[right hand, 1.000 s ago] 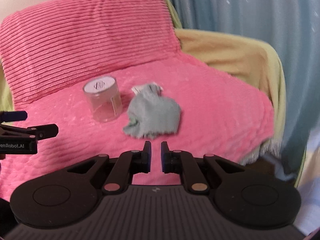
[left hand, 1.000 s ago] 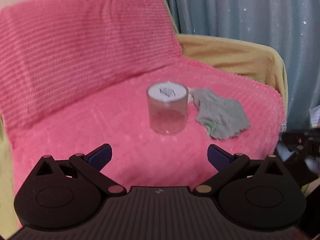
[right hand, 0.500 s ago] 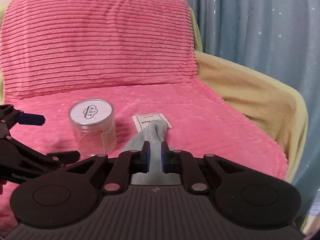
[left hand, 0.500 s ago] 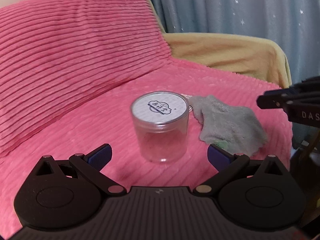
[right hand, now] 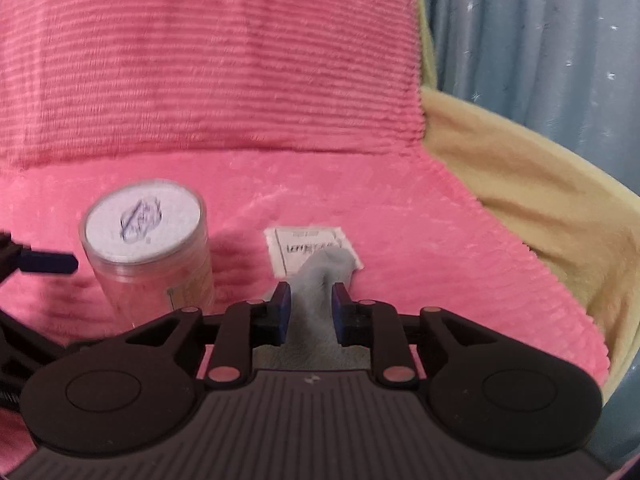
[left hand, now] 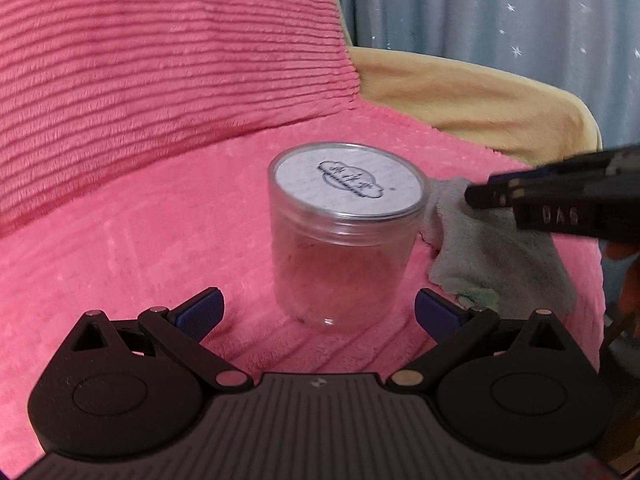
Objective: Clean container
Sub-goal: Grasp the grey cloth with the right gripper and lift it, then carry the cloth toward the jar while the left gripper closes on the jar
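Observation:
A clear plastic jar (left hand: 344,240) with a white labelled lid stands upright on the pink seat cover; it also shows in the right wrist view as the jar (right hand: 150,248). My left gripper (left hand: 318,312) is open, its blue pads either side of the jar's base and just short of it. A grey cloth (left hand: 500,256) lies right of the jar. My right gripper (right hand: 309,312) is closed on a raised fold of the grey cloth (right hand: 316,292), which fills the narrow gap between the pads. In the left wrist view the right gripper (left hand: 488,196) reaches in from the right over the cloth.
A pink ribbed blanket (left hand: 160,100) covers the chair's back and seat. The cloth's white label (right hand: 296,248) lies flat on the seat ahead of the right gripper. The yellow armrest (right hand: 540,200) rises at the right, with a blue curtain (left hand: 500,12) behind.
Both grippers moved closer to the seat. The left one came up to the jar. The right gripper's pads, shut empty before, now stand slightly apart with the cloth between them.

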### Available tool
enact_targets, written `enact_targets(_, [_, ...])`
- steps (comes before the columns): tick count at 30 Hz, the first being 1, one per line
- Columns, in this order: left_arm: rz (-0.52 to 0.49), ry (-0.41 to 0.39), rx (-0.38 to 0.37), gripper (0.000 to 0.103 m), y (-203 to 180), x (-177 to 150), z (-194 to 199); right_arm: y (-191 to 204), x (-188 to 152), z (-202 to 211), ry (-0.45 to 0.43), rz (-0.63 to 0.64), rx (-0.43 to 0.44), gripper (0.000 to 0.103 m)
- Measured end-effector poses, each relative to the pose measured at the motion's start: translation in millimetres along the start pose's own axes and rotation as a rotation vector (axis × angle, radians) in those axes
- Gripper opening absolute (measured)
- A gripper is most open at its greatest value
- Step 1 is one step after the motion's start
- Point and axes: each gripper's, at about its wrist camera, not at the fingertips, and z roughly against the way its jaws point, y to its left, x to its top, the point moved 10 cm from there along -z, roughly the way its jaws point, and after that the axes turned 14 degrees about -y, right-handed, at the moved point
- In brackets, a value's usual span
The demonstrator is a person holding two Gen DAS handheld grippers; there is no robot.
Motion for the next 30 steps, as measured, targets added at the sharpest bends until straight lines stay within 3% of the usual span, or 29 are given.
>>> enact_targets(8, [-0.046,-0.01,0.025,0.102,1,-1,-1,4,-15,-6,0.042,0.002,-0.002,0.017])
enact_targets(14, [-0.058,-0.015,0.026,0.102,0,-1,0,-1,-17,2,0.037,-0.02,-0.007,0.005])
enact_targets(25, [-0.062,-0.023,0.029,0.102,-1,4,-6,-42,47,44,-0.301,0.167,-0.313,0.004])
enact_targets(26, [-0.063,-0.023,0.031,0.102,-1,4,-6,-36,47,43,-0.303,0.204,-0.3,0.004])
enact_targets(30, [-0.059,-0.022,0.036,0.102,3,5,-7,8,7,21,-0.161,0.382,-0.097,0.003])
